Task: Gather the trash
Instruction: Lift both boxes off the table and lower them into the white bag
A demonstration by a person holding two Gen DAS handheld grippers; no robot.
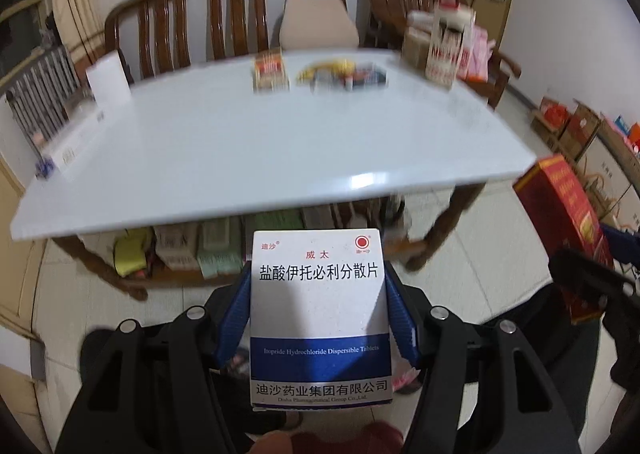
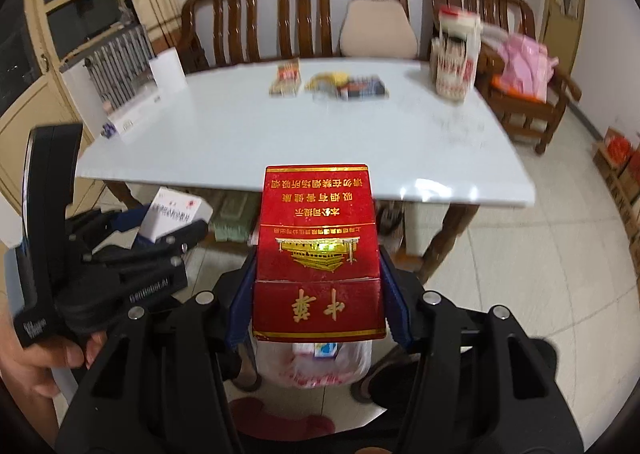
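Grippers [image 1: 320, 318] [image 2: 318, 294] clamp our pill box [image 1: 319, 314] and red cigarette pack [image 2: 318, 254] just off the table [image 1: 240, 150]; next, we judge, release both over the bag [image 2: 316, 368] below.

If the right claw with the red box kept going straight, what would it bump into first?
Probably the white plastic bag on the floor: it shows just under the red cigarette box held in the right claw, which tilts downward. Depth is hard to judge.
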